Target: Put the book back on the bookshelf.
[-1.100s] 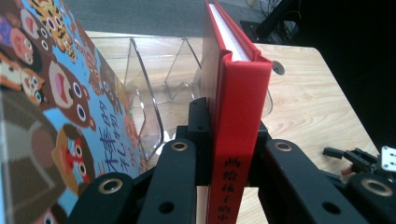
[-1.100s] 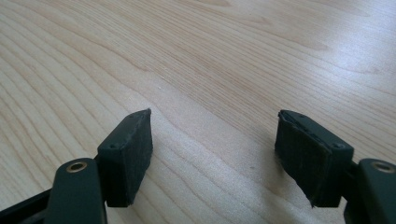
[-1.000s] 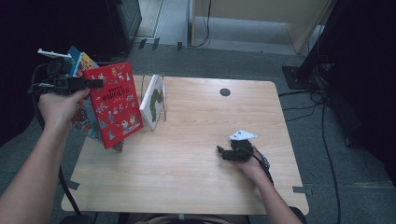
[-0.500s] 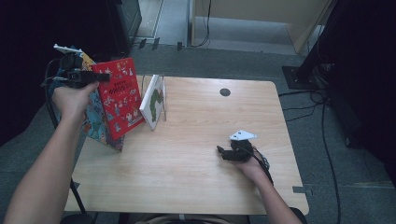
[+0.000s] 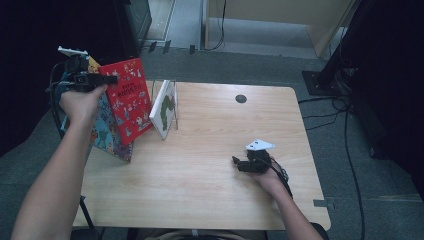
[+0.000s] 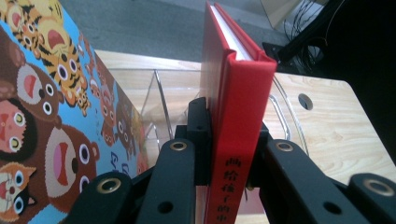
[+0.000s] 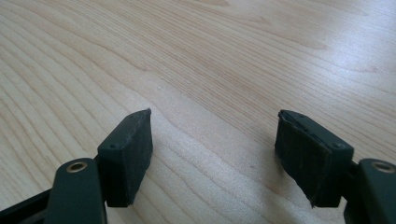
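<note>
Item: red book, clamped at its spine in the left gripper, held above the desk edge beside a clear rack. Right gripper: jaws apart, resting on desk. Risks: book slipping from the narrow grip; striking the blue animal book alongside.

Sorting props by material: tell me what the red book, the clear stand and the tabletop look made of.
Red book: hardcover board, smooth matte red, white page block showing.
Clear stand: transparent plastic, likely acrylic; the table shows through it.
Tabletop: pale wood or wood-look laminate with visible grain; which one is unclear.
</note>
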